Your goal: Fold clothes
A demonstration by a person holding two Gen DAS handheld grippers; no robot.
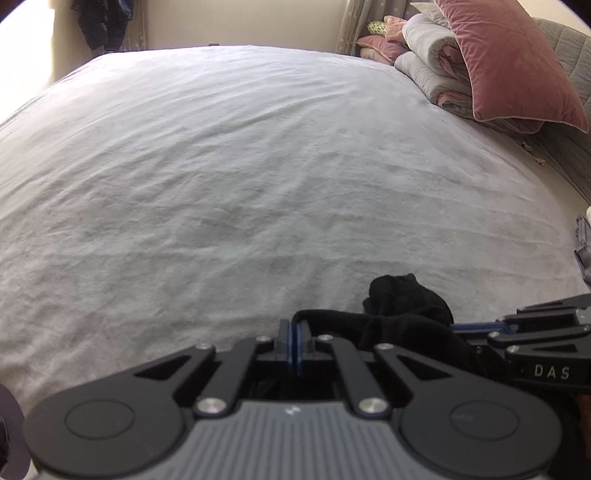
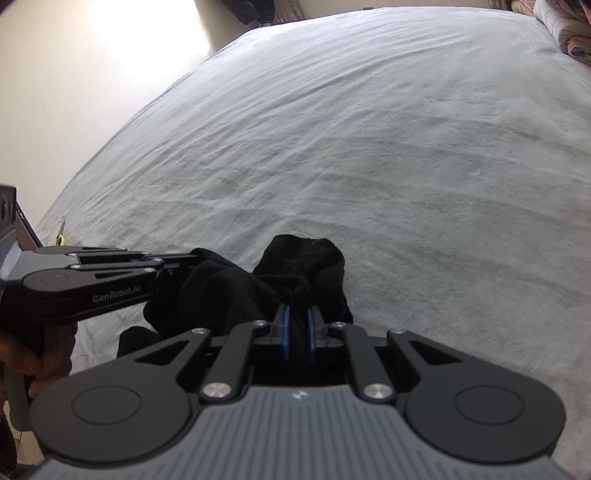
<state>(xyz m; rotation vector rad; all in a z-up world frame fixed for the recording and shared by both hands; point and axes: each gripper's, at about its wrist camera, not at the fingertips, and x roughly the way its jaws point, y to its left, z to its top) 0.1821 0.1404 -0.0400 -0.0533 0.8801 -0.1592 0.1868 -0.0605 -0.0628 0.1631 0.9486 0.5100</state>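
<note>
A black garment is bunched near the front edge of the bed; it also shows in the right wrist view. My left gripper is shut on its left edge, and shows from the side in the right wrist view. My right gripper is shut on a fold of the same cloth, and shows at the right in the left wrist view. The cloth hangs bunched between the two grippers, close above the white bedsheet.
A pink velvet pillow and folded grey quilts are piled at the head of the bed. Dark clothes hang on the far wall. A grey cloth lies at the right edge. The bedsheet stretches wide ahead.
</note>
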